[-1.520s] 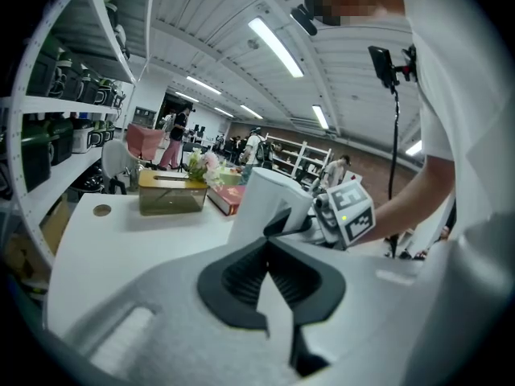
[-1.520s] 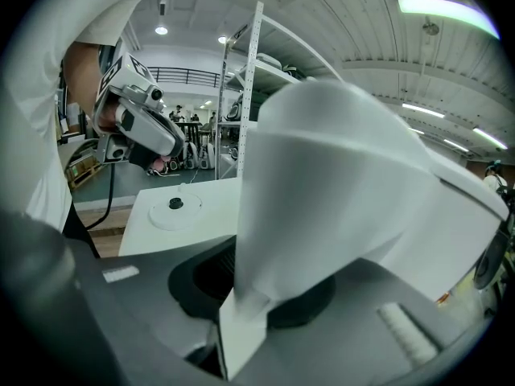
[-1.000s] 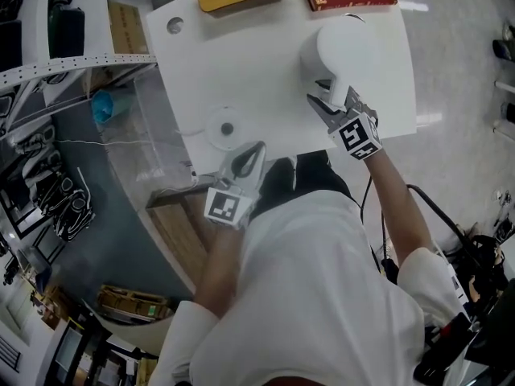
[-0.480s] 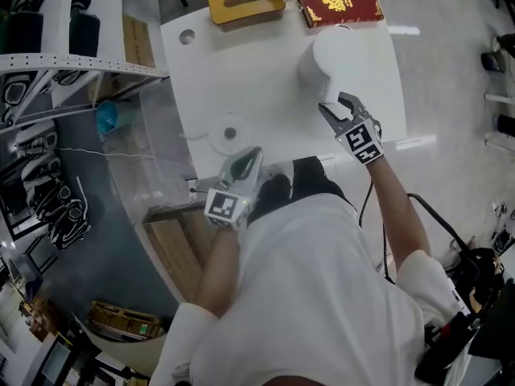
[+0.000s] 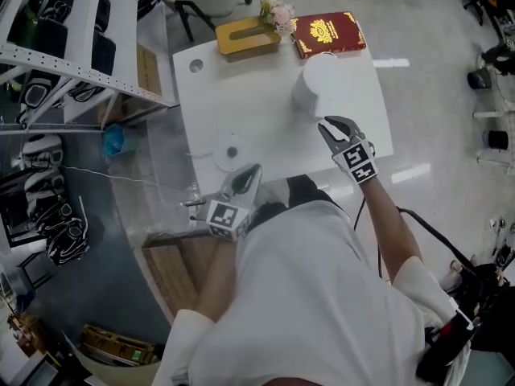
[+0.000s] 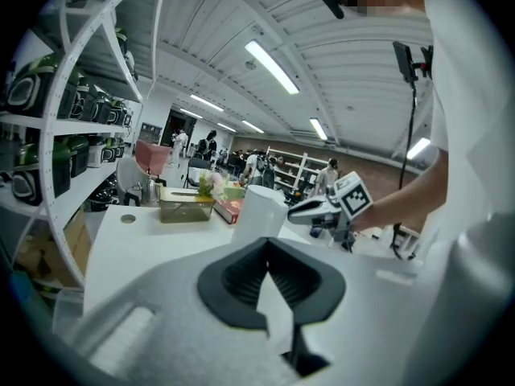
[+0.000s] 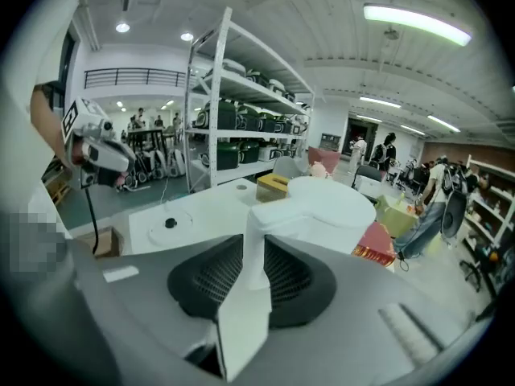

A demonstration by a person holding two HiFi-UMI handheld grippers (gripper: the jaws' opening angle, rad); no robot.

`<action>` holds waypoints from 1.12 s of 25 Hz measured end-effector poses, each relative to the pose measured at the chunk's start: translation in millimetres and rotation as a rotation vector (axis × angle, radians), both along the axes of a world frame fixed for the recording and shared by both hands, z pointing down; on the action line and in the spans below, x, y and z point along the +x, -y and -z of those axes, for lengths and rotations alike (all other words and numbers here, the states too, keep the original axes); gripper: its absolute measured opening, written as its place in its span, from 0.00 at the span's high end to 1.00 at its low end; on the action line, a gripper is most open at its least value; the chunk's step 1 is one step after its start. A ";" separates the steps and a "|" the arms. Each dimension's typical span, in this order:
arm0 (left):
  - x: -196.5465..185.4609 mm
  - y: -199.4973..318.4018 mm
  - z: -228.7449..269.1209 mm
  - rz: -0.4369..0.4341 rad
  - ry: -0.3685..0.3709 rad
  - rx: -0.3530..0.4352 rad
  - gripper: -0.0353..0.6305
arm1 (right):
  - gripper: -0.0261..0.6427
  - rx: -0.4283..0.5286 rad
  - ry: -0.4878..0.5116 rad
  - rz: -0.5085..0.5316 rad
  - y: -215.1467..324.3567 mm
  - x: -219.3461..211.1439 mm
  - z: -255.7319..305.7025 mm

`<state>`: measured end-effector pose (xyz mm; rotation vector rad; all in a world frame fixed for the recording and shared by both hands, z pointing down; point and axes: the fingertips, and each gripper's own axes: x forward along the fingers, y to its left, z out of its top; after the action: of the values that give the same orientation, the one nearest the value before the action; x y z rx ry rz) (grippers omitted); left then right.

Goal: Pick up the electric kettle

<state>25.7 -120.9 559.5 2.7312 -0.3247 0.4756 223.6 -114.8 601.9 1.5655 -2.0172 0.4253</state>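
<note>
The white electric kettle (image 5: 316,77) stands at the right of the white table (image 5: 257,87). My right gripper (image 5: 328,125) reaches it from the near side. In the right gripper view its jaws have just been closing, and the pads (image 7: 294,276) now press on the kettle's white handle (image 7: 256,252). My left gripper (image 5: 249,170) hovers shut and empty at the table's front edge, just short of the round kettle base (image 5: 231,149). The left gripper view shows the kettle (image 6: 261,209) and the right gripper (image 6: 318,208) ahead.
At the table's far edge lie a yellow tissue box (image 5: 248,36), a red book (image 5: 327,33) and a small bunch of flowers (image 5: 275,12). White shelving with dark appliances (image 5: 72,47) runs along the left. A wooden crate (image 5: 173,264) sits below the table's near corner.
The right gripper's jaws have narrowed onto the kettle's handle. Both grippers have risen a little. The head view has pulled back, so the table looks smaller.
</note>
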 end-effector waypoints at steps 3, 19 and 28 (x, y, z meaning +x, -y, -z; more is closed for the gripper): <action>-3.8 2.7 6.1 0.002 -0.005 0.023 0.94 | 0.86 0.056 0.038 -0.047 -2.2 -6.1 25.6; -42.6 -22.7 50.9 -0.013 -0.062 0.103 0.94 | 0.96 0.150 0.039 -0.018 -33.4 -78.5 89.6; -80.8 -47.3 40.6 -0.003 -0.035 0.076 0.94 | 0.96 0.150 0.093 -0.058 -68.3 -112.6 97.3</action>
<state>-55.1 -73.5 519.0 2.8109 -0.3364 0.4244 111.0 -46.5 504.6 1.7270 -2.1204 0.3822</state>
